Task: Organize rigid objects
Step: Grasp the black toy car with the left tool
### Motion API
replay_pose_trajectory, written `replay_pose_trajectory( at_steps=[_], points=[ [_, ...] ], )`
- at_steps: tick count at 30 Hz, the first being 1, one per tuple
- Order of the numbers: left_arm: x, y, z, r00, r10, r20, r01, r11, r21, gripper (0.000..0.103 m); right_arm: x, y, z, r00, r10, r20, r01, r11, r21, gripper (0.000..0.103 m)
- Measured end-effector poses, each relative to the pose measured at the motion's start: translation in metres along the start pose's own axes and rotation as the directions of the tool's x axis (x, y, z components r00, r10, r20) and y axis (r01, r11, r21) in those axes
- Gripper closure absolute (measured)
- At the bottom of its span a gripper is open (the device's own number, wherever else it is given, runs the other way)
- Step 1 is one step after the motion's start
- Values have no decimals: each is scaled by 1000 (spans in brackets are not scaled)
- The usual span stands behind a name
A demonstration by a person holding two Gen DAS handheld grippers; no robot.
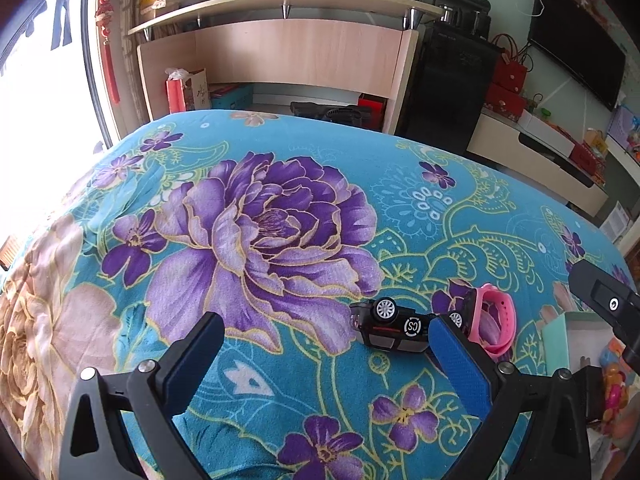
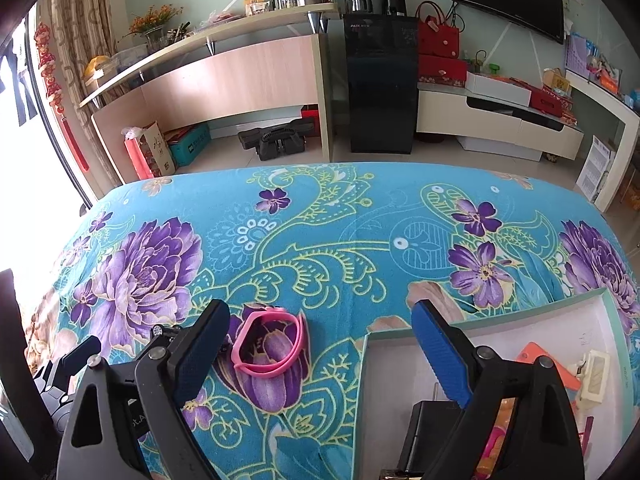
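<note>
So the box (image 2: 612, 320) sits at the right edge of the flowered blanket (image 2: 340, 240), white inside with a pale green rim, and it's already got an orange piece (image 2: 536, 354), a cream-coloured thing (image 2: 596, 376) and a black block (image 2: 428, 424) in it. The right gripper (image 2: 320, 320) is spread wide with nothing in it, one finger over the box. The pink wristband (image 2: 272, 340) lies just left of the box. The left wrist view shows the black toy car (image 1: 394, 326) tipped on its side, touching the wristband; the right view barely catches it. The left gripper (image 1: 326, 334) is wide and empty too.
</note>
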State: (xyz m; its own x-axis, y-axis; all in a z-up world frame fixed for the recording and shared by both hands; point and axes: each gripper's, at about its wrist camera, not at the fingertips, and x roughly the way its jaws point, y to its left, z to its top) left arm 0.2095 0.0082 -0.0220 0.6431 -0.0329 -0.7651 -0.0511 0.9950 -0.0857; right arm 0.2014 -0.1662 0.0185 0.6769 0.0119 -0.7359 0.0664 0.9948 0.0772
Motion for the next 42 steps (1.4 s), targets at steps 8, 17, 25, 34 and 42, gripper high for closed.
replay_pose_trajectory(
  at_steps=[8, 17, 25, 34, 42],
  points=[
    [9, -14, -2, 999, -39, -6, 40, 999, 30, 0, 1, -15, -1, 1000, -17, -7, 18, 999, 37, 10],
    [12, -24, -3, 998, -64, -16, 65, 996, 64, 0, 7, -16, -3, 1000, -23, -22, 23, 999, 34, 10],
    [15, -29, -5, 997, -75, -14, 76, 993, 94, 0, 9, -12, -5, 999, -19, -32, 20, 1000, 24, 10],
    [20, -30, -6, 995, -95, -19, 97, 991, 93, 4, 14, -10, -7, 999, -16, -51, 17, 1000, 14, 10],
    [19, -34, -6, 992, -124, -14, 124, 987, 106, 14, 16, -8, -8, 998, -16, -59, 17, 1000, 10, 10]
  ],
)
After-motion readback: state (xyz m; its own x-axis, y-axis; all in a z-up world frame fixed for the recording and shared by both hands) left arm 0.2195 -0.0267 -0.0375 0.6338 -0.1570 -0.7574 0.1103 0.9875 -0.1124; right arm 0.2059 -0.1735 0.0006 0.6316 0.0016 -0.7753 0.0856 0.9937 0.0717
